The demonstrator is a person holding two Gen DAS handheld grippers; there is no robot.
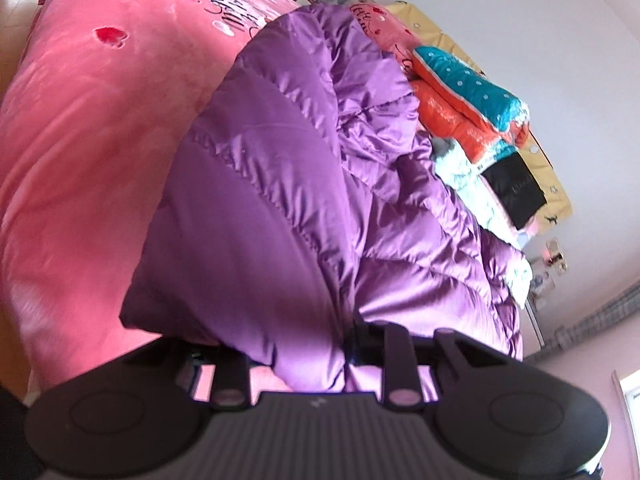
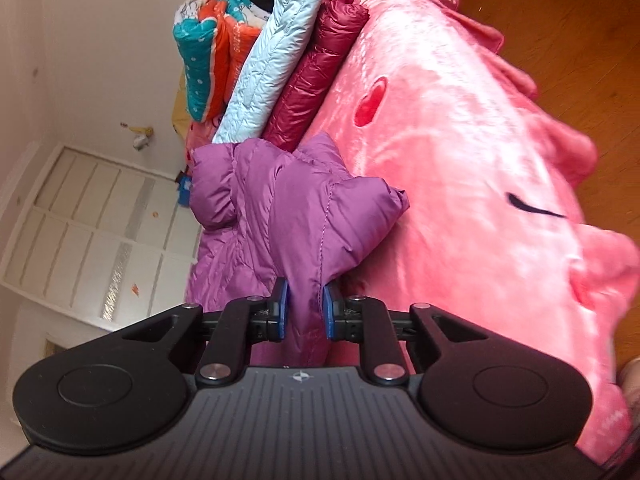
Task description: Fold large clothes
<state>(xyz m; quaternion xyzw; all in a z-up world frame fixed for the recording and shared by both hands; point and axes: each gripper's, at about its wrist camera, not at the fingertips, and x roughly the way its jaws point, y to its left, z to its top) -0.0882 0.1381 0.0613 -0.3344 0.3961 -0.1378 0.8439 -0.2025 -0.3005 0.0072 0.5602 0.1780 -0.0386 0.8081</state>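
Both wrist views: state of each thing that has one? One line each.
purple down jacket: bunched, lifted at both gripped edges, not yet folded flat
right gripper: shut on purple down jacket, blue pads pinching the fabric
left gripper: fingers buried in jacket fabric, apparently gripping it
light blue jacket: folded, lying against the maroon one
maroon jacket: folded, on the bed
orange and teal quilt: folded
pink bedspread: spread out
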